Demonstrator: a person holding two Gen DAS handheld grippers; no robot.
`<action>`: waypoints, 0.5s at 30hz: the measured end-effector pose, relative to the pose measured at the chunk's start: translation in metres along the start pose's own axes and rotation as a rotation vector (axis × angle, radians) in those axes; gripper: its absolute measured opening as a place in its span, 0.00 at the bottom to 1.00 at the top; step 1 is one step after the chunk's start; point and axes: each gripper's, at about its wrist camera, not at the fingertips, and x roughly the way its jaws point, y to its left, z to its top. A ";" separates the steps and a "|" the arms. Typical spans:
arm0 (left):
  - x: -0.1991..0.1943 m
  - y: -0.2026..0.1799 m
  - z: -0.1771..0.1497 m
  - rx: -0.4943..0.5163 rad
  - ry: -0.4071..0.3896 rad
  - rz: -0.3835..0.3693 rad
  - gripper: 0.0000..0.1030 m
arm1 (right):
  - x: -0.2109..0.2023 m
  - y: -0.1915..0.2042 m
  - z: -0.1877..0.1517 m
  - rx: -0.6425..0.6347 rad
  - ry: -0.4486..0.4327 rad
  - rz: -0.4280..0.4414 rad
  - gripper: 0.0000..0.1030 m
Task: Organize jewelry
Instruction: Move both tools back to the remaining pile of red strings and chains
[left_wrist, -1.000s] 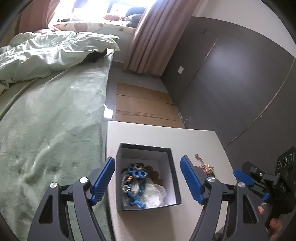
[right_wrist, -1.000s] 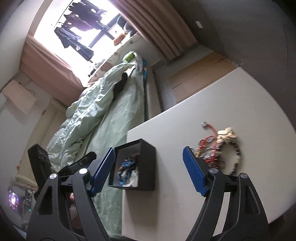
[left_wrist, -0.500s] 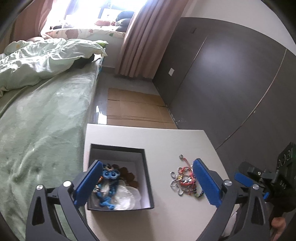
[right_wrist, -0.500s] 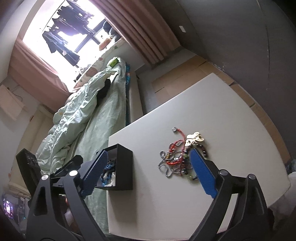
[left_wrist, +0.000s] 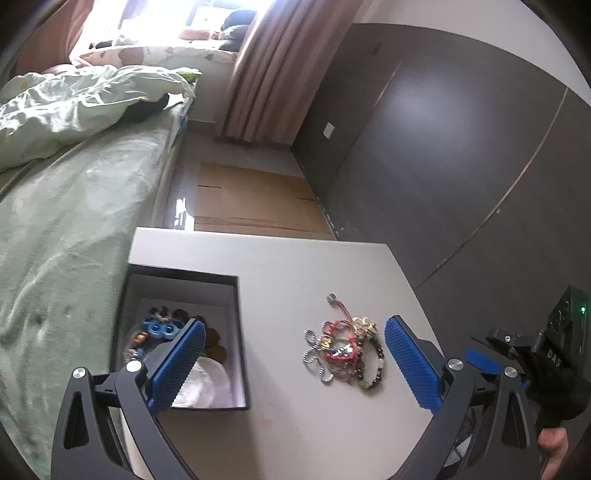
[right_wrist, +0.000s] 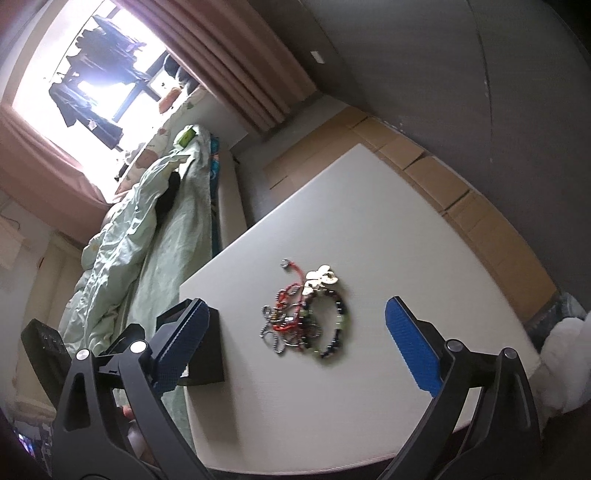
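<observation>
A tangle of bracelets and chains (left_wrist: 343, 350), red cord, dark beads and gold charms, lies on the white table (left_wrist: 295, 266). To its left stands an open black box (left_wrist: 181, 274) holding a blue bead piece (left_wrist: 160, 328), brown beads and a white pouch. My left gripper (left_wrist: 294, 321) hovers open above the table, between box and pile, holding nothing. In the right wrist view the same pile (right_wrist: 317, 295) sits ahead of my right gripper (right_wrist: 295, 302), whose jaws are opening and empty. The box (right_wrist: 210, 347) lies partly behind its left finger.
A bed with a green blanket (left_wrist: 55, 221) runs along the table's left side. Flattened cardboard (left_wrist: 251, 199) covers the floor beyond the table, by a dark panelled wall (left_wrist: 443, 166). Something white and fluffy (right_wrist: 565, 350) sits off the table's right edge.
Both views have slid from the black box toward the jewelry pile, which now sits between the fingers. Both pairs of jaws stand wider than a second ago.
</observation>
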 end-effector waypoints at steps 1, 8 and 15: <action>0.002 -0.002 -0.001 0.003 0.002 -0.003 0.92 | -0.001 -0.003 0.000 0.001 0.002 -0.001 0.93; 0.017 -0.022 -0.008 0.042 0.033 -0.030 0.92 | -0.006 -0.026 0.005 0.042 0.031 -0.013 0.93; 0.043 -0.039 -0.015 0.097 0.094 -0.061 0.65 | -0.005 -0.037 0.005 0.061 0.045 -0.042 0.93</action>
